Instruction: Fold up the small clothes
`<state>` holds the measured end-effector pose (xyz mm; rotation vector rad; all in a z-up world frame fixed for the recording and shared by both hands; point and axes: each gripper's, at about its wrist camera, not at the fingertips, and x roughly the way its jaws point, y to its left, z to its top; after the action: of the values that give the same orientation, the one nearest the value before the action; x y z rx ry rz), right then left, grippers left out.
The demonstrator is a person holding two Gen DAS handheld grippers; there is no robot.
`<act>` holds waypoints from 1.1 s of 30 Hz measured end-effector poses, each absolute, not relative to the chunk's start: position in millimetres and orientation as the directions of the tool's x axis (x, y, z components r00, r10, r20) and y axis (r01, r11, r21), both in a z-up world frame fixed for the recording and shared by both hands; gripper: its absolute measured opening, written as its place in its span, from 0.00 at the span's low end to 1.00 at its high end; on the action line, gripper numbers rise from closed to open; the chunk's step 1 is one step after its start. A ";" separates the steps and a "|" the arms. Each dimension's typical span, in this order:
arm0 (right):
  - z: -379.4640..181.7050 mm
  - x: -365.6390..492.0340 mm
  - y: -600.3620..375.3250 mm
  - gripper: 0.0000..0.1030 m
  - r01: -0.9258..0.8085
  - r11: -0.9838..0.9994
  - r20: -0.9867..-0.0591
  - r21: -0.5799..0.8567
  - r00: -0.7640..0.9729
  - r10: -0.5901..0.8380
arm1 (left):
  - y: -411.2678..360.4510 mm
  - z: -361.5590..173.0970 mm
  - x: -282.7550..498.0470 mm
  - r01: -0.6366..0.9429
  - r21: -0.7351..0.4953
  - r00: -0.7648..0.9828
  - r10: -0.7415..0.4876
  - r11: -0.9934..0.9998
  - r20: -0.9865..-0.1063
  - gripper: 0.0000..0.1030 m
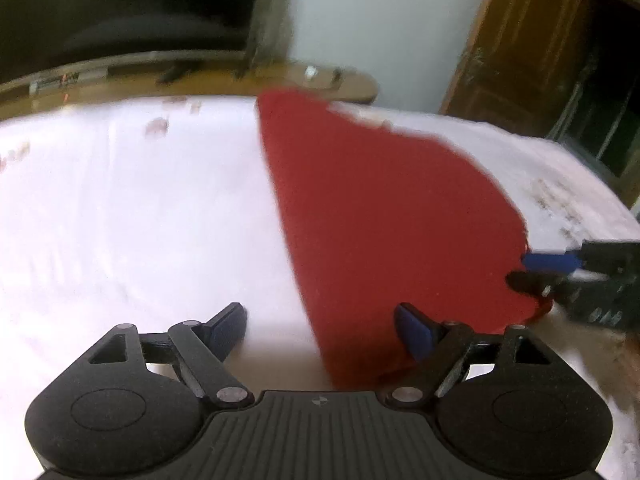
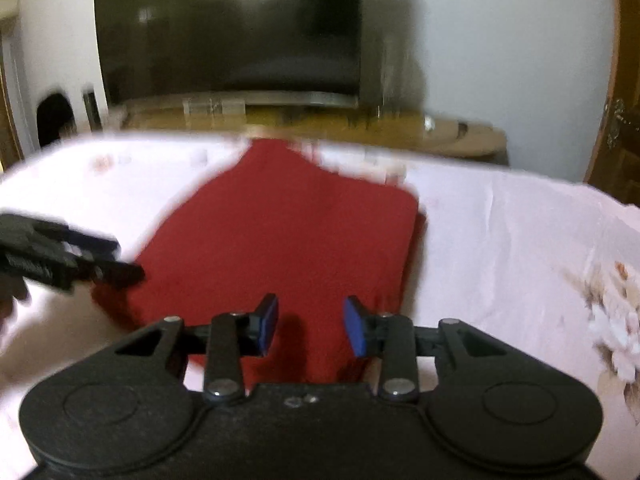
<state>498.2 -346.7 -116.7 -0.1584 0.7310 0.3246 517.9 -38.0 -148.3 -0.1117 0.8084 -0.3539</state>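
left wrist: angled down, close | right wrist: same | shared: red cloth [image 1: 384, 208]

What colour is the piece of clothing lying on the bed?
The garment is plain dark red, with no visible pattern. It shows best in the right wrist view.

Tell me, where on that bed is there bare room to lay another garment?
Sheet left of the red cloth is bare up to the far edge. The right side is bare too. It is crowded at the cloth's near edge, where left claw and right claw meet.
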 end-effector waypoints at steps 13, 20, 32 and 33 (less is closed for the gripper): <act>-105.3 499.4 -380.8 0.68 -0.203 0.957 -0.624 0.206 0.727 0.288 | -36.8 -124.0 504.3 0.256 -0.187 0.672 -0.313 0.949 -0.671 0.80; -116.7 525.9 -426.3 0.67 -0.106 0.885 -0.597 0.454 0.701 0.390 | -35.8 -123.7 512.7 0.265 -0.162 0.673 -0.302 0.951 -0.675 0.80; -147.2 562.4 -466.8 0.71 -0.062 0.771 -0.582 0.634 0.618 0.528 | -5.4 -145.0 578.9 0.235 -0.546 0.554 -0.572 0.804 -0.605 0.80; -150.6 568.6 -468.7 0.72 -0.056 0.757 -0.581 0.651 0.605 0.545 | -0.7 -151.0 587.7 0.217 -0.600 0.529 -0.609 0.770 -0.590 0.80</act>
<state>568.6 -468.7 -150.6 0.6335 0.8597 0.3753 587.7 -0.7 -151.0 -0.4951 0.8839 -0.5179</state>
